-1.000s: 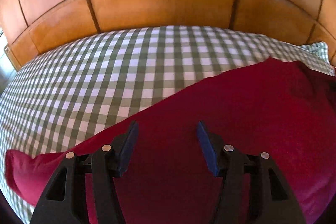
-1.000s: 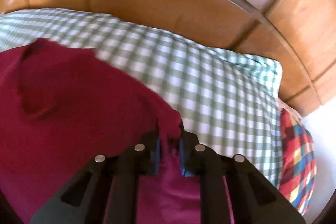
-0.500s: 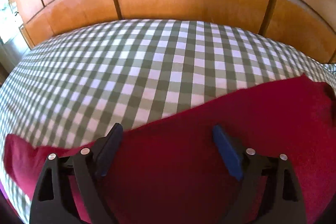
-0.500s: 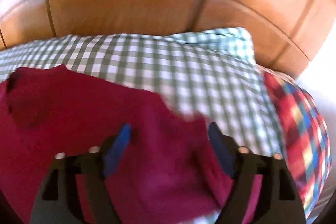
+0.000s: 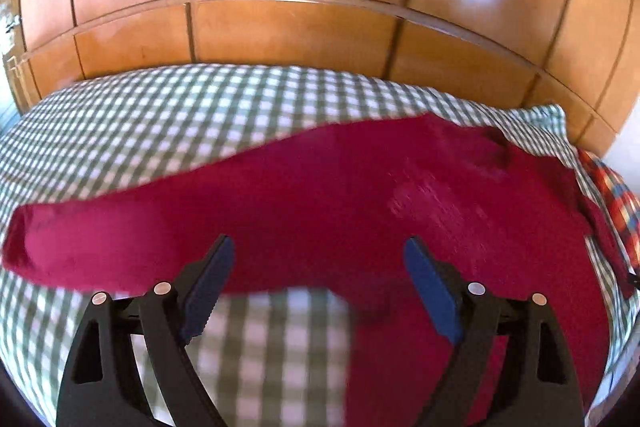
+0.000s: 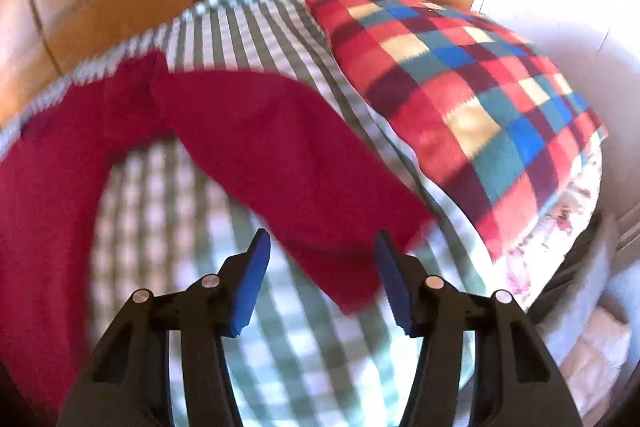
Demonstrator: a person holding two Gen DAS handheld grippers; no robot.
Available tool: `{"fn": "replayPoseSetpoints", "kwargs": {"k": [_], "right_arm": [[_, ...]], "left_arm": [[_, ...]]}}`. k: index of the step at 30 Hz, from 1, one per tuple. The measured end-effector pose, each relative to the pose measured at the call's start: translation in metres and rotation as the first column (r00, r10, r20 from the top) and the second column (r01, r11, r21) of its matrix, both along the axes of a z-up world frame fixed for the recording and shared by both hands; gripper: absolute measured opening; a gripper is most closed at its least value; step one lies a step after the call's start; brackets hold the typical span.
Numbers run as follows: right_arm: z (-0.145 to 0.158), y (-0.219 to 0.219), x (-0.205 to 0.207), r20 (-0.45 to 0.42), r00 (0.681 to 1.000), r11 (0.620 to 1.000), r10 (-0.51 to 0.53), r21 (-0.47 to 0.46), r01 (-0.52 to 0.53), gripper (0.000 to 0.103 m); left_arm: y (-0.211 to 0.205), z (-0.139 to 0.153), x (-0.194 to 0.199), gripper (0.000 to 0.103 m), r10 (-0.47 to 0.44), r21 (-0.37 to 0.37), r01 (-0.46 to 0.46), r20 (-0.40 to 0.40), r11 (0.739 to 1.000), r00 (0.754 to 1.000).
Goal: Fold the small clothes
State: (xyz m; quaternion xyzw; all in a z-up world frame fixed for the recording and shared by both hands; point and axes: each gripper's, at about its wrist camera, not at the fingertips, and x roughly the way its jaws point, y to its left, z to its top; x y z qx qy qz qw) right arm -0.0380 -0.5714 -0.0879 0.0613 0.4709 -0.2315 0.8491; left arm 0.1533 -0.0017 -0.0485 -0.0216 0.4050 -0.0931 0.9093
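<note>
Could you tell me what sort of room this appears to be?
Probably a bedroom: a red garment lies on a green checked bedcover, a plaid blanket lies beside it, and wooden panelling, perhaps a headboard or wardrobe, stands behind.

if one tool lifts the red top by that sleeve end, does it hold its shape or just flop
Probably flops: the red top drapes limp over the checked sheet, bent at the sleeve. It looks thin and light, so it should lift easily. Its knit surface likely grips the pads rather than slipping.
</note>
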Motion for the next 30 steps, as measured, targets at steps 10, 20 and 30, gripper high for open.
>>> {"fn": "replayPoseSetpoints", "kwargs": {"k": [10, 20, 30], "right_arm": [[-0.009, -0.008, 0.01, -0.02, 1.0, 1.0, 0.022, -0.015, -0.022, 0.008], [0.065, -0.072, -0.04, 0.282, 0.918, 0.769, -0.279, 0.638, 0.038, 0.008], [0.076, 0.095, 0.028, 0.395, 0.919, 0.611, 0.015, 0.724, -0.321, 0.008]], "left_arm": [[-0.031, 0.003, -0.041, 0.086, -0.089, 0.029, 0.09, -0.005, 0.996, 0.996], [-0.055, 0.012, -0.047, 0.086, -0.197, -0.025, 0.197, 0.0, 0.98, 0.98], [-0.07, 0.003, -0.047, 0.086, -0.276, -0.066, 0.274, -0.022, 0.959, 0.961]]}}
